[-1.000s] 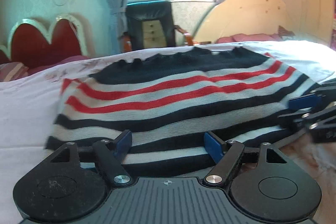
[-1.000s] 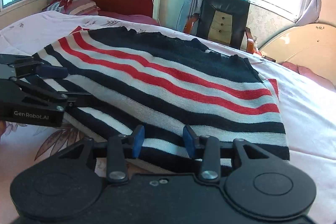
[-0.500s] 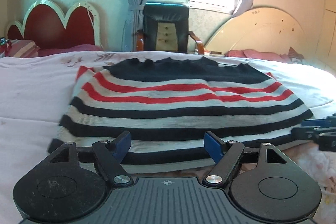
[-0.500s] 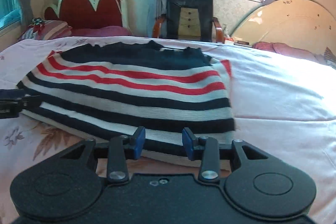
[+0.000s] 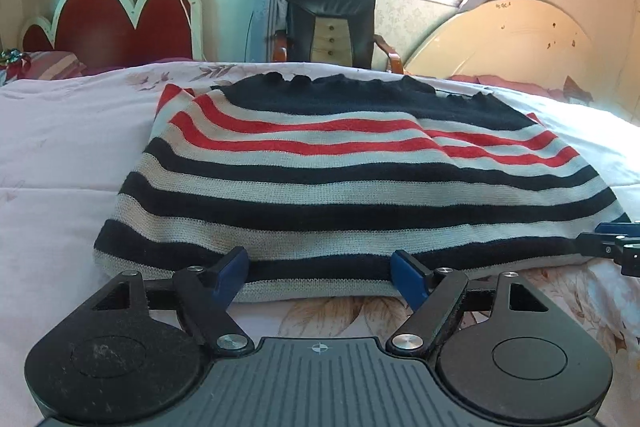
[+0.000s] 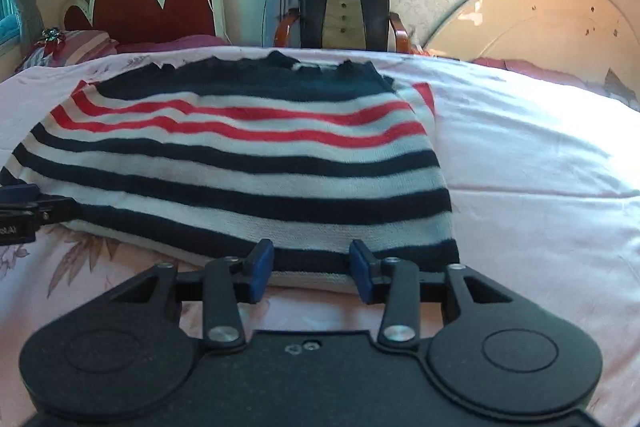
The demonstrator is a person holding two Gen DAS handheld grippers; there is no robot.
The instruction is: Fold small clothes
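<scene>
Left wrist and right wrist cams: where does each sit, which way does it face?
Left wrist: on the left gripper, facing over the striped sweater toward the chair; right gripper's tip at its right edge.
Right wrist: on the right gripper at the sweater's near right corner; left gripper's tip at its left edge.
Shared: sweater, chair, red headboard.

We see a sweater (image 5: pixel 344 179) banded navy, off-white and red, on a pale pink bedspread (image 5: pixel 60 155) with what look like brownish leaf prints; both grippers' pads (image 6: pixel 260 267) are blue.
</scene>
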